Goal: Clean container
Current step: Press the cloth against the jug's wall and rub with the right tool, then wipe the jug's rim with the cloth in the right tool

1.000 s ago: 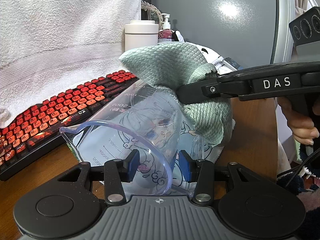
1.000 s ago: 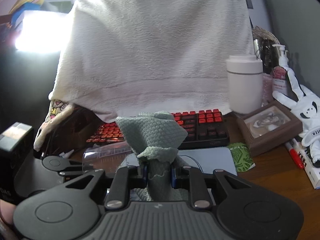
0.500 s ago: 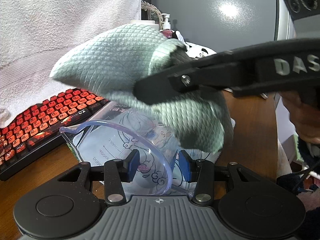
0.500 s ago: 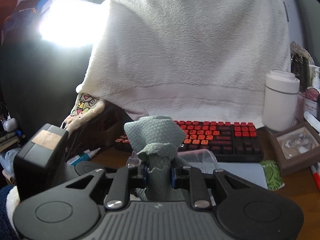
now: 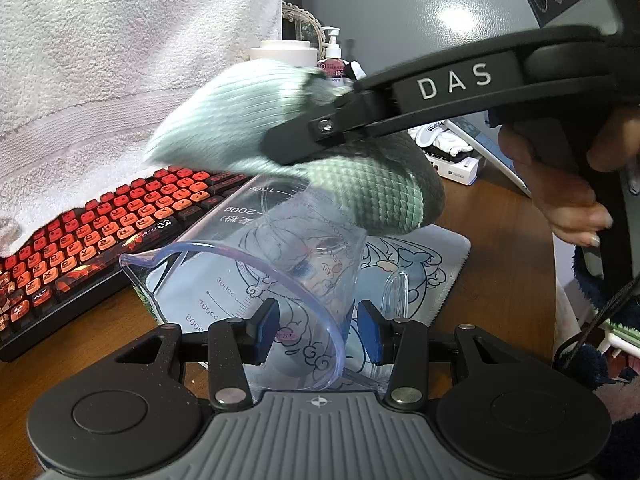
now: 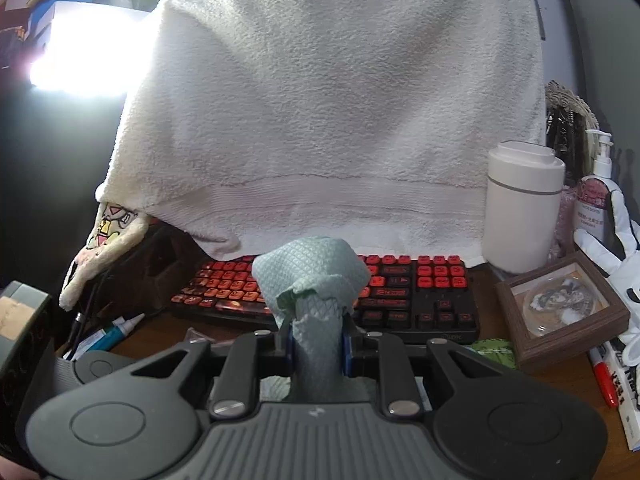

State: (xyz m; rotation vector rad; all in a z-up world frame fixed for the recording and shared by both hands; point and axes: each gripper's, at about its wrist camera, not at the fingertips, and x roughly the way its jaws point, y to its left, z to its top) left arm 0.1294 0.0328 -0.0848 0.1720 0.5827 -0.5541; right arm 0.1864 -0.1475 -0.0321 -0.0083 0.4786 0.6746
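The clear measuring cup (image 5: pixel 276 280), tilted over the printed mat (image 5: pixel 424 264), is clamped by the left gripper (image 5: pixel 318 330); a red keyboard (image 5: pixel 100 232) and white towel (image 6: pixel 332 120) are seen behind. The green cloth (image 6: pixel 316 300), pinched by the right gripper (image 6: pixel 318 346), has been lifted off the cup's base since a second ago.

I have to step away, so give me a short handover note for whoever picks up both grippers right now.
Left gripper: shut on the rim of the clear measuring cup, held tilted over the mouse pad, mouth toward the camera.
Right gripper: shut on the green cloth, which is above the cup's base end, outside it.
Done: both things are in hand.
Left: wipe the cup inside and out, then set both down. How clean it is, the pictures do not tell.
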